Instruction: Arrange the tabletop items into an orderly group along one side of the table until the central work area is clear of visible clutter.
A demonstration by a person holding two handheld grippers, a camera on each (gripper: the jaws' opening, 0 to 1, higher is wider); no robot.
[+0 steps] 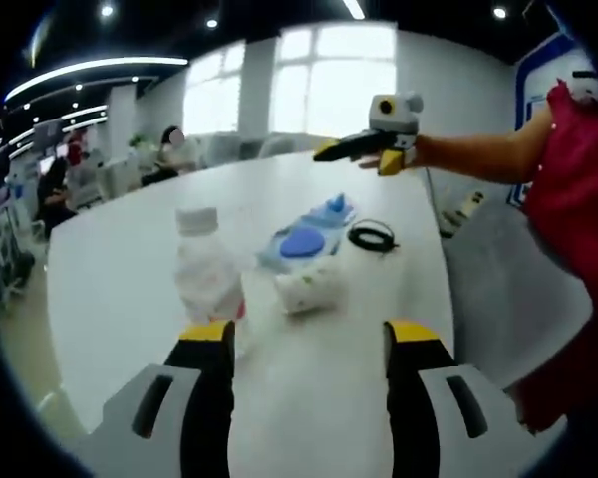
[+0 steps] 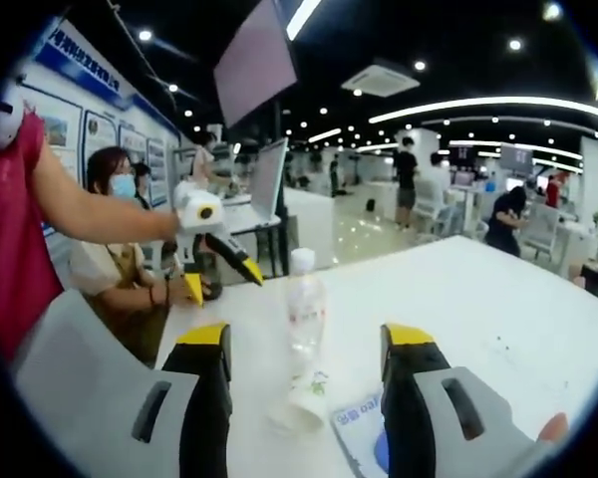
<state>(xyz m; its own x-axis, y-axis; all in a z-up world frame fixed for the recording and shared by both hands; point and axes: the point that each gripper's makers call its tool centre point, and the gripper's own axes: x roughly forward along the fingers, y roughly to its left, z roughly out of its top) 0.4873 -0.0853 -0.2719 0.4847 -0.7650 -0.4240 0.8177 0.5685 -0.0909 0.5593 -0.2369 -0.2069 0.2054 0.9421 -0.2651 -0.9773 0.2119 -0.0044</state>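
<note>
Spread yellow-tipped jaws of the left gripper (image 1: 307,344) are held before a clear plastic bottle (image 1: 206,267), crumpled white wrapper (image 1: 310,286) and blue pouch (image 1: 304,239) on the white worktop (image 1: 130,259); the right gripper (image 2: 305,349) is likewise spread.

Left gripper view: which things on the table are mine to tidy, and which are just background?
To tidy:
- plastic bottle
- crumpled wrapper
- blue packet
- black cable coil

Just around:
- chairs and desks behind the white table
- seated person
- monitor
</note>
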